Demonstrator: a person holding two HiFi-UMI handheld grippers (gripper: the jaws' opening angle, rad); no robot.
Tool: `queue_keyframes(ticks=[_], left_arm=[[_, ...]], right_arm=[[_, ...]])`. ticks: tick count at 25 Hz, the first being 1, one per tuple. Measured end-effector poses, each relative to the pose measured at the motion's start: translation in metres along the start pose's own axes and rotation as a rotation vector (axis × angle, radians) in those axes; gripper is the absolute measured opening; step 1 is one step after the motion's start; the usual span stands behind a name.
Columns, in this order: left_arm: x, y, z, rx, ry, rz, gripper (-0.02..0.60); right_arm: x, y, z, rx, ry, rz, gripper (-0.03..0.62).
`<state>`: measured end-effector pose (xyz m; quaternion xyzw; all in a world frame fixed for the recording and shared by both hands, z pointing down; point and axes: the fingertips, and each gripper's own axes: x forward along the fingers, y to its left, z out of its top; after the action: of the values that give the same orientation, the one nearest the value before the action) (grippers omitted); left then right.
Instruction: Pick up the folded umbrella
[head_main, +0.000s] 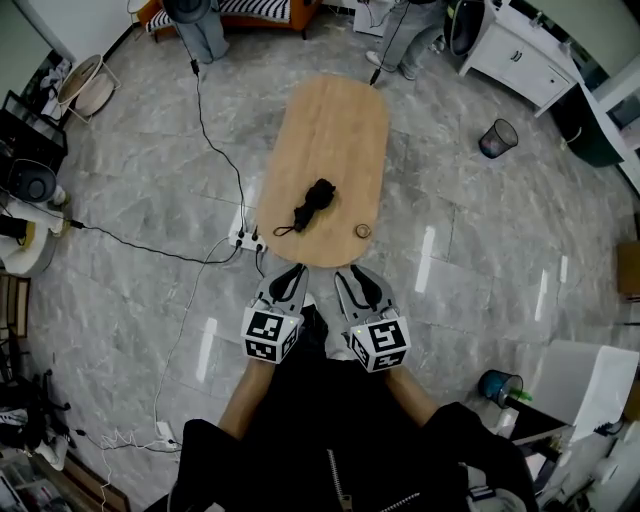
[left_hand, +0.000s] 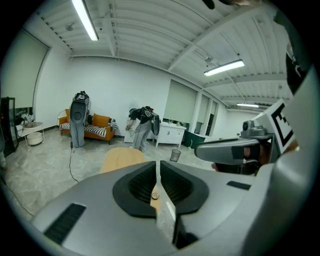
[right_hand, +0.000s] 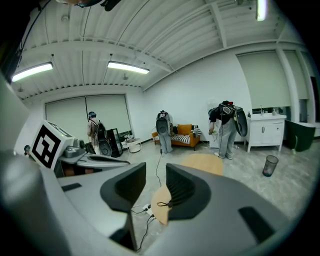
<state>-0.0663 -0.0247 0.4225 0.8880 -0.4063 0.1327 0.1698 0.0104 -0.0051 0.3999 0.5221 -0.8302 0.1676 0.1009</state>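
Observation:
A black folded umbrella (head_main: 315, 203) lies on the near half of the oval wooden table (head_main: 335, 120), its strap loop trailing toward the near left. Both grippers hover side by side just short of the table's near end, pointing at it. My left gripper (head_main: 293, 272) is shut, its jaws almost touching (left_hand: 158, 172), with nothing held. My right gripper (head_main: 350, 275) is open and empty (right_hand: 156, 182). In the right gripper view only the umbrella's strap loop (right_hand: 161, 204) shows between the jaws; the rest is hidden behind the right jaw.
A small ring-shaped object (head_main: 363, 231) sits near the table's near right edge. A power strip (head_main: 247, 240) with cables lies on the floor at the table's near left. A mesh waste bin (head_main: 497, 138) stands at right. People stand beyond the table's far end.

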Motion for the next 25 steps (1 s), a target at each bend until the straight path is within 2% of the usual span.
queue_keyframes(ticks=[13, 20, 25], left_arm=[[0.054, 0.051, 0.018, -0.007, 0.048, -0.094, 0.018], [0.081, 0.066, 0.022, -0.001, 0.084, -0.101, 0.018], [0.109, 0.073, 0.030, 0.014, 0.105, -0.069, 0.018]], right_arm=[[0.070, -0.030, 0.031, 0.003, 0.023, -0.080, 0.120], [0.088, -0.044, 0.026, 0.039, 0.055, -0.078, 0.123], [0.106, -0.067, 0.028, 0.054, 0.061, -0.032, 0.123]])
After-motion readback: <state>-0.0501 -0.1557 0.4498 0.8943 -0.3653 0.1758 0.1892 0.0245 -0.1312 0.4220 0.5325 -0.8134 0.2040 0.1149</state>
